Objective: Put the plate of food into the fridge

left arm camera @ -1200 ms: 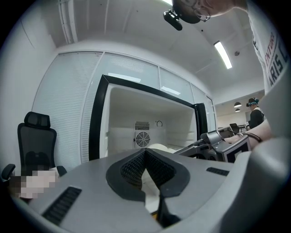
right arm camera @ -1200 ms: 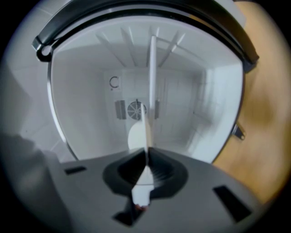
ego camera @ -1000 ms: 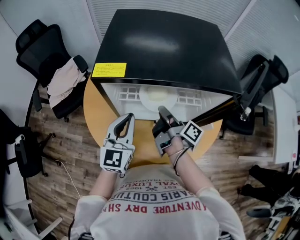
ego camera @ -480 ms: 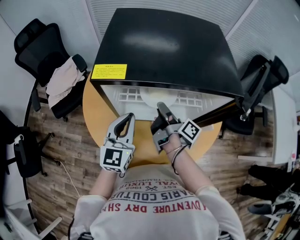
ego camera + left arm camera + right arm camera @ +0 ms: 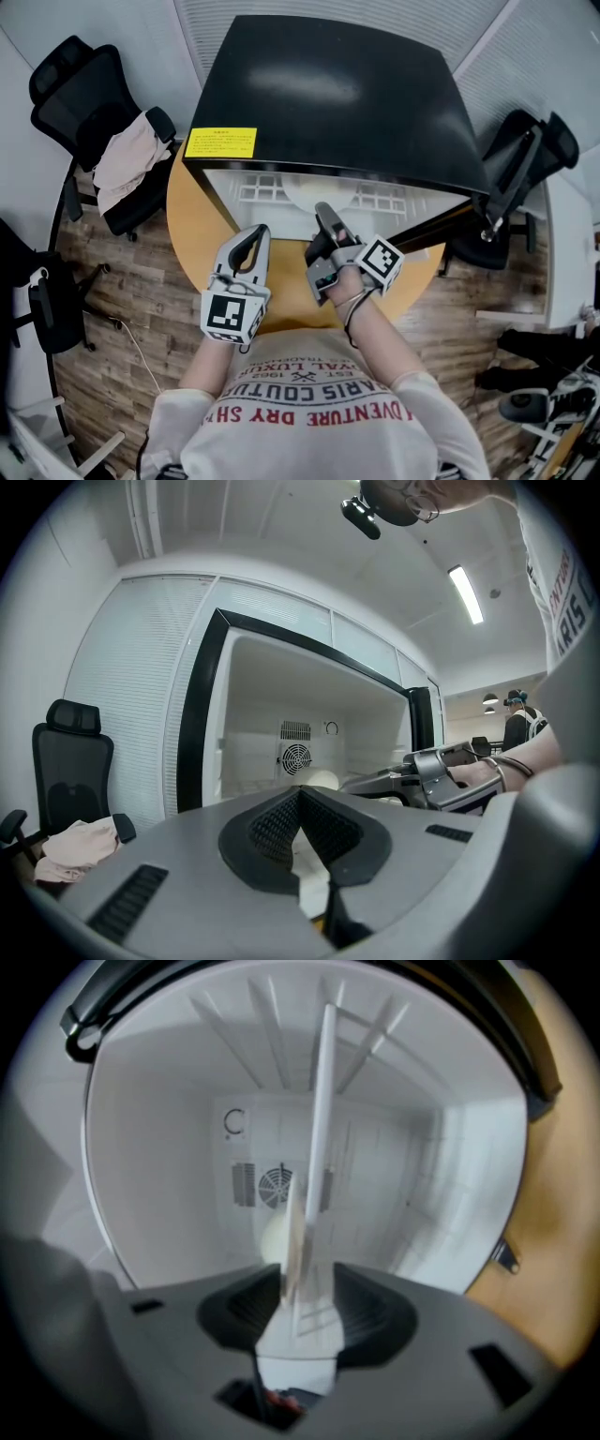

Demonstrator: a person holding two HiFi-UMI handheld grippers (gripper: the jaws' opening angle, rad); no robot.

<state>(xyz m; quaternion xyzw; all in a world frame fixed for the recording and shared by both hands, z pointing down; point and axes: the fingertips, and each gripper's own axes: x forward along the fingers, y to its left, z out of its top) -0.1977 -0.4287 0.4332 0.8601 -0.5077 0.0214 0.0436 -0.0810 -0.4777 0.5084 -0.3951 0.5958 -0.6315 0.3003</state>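
Observation:
A black mini fridge (image 5: 328, 94) stands open on a round wooden table (image 5: 197, 225). The white plate (image 5: 314, 192) with a pale lump of food (image 5: 274, 1237) lies on the shelf inside. My right gripper (image 5: 323, 214) reaches into the fridge mouth, rolled on its side. Its jaws are opening, and the plate's rim (image 5: 319, 1129) runs between them without the pads pressing on it. My left gripper (image 5: 255, 234) hangs in front of the fridge's left side, shut and empty. In the left gripper view the left gripper (image 5: 300, 791) points at the fridge and the right gripper (image 5: 375, 782) enters from the right.
The fridge door (image 5: 441, 220) hangs open to the right. A white grid shelf (image 5: 253, 190) spans the inside, with a fan vent (image 5: 294, 758) on the back wall. Office chairs stand at the left (image 5: 103, 141), with cloth on it, and at the right (image 5: 520, 159).
The right gripper's jaws have spread apart off the plate's rim. The plate stays on the shelf. Both hands have hardly moved.

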